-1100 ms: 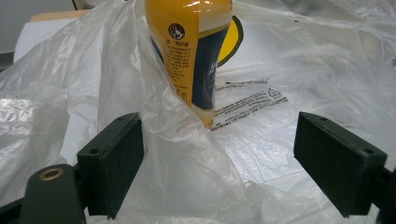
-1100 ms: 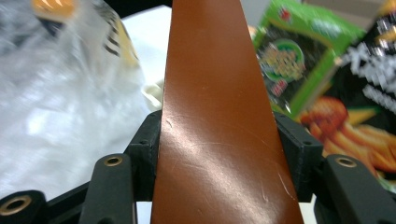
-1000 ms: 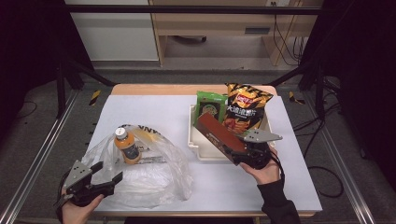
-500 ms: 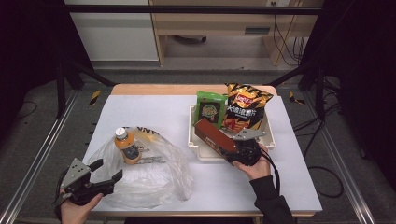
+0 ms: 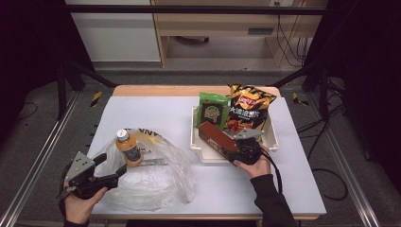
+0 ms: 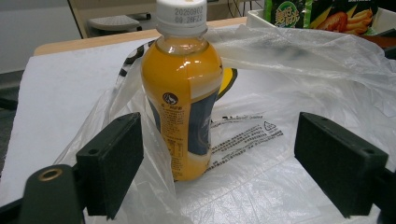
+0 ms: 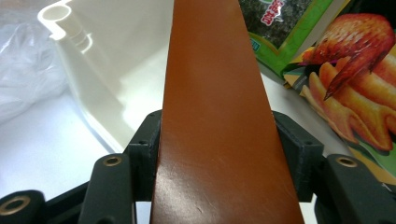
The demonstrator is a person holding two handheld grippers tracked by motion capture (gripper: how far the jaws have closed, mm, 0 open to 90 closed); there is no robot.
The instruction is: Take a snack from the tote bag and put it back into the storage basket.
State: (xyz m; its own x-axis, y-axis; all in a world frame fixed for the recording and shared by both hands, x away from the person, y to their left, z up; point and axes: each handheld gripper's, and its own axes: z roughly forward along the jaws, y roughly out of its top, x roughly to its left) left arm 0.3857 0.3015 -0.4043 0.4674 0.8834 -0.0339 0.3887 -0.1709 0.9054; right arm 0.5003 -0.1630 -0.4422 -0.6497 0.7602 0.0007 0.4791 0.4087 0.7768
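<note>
Two tongs on the bench [image 5: 156, 111], and the action is split. On the right, the right tongs [image 5: 235, 150] are clamped on a long brown box [image 5: 215, 138], jaws pressed flat against both its sides, clear in the right gripper view [image 7: 219, 116]. The box sits tilted at the front of the white tray [image 5: 272, 140], its far end pointing in toward the tray's back left. Behind it in the tray stand a green snack packet [image 5: 213, 109] and a bag of crisps [image 5: 248, 109], side by side.

Over on the left, the left tongs [image 5: 112, 170] are spread wide, holding nothing, resting at the edge of a clear plastic bag [image 5: 156, 182]. An orange juice bottle [image 6: 183, 88] stands upright on that bag, white cap on, just ahead of the left jaw.
</note>
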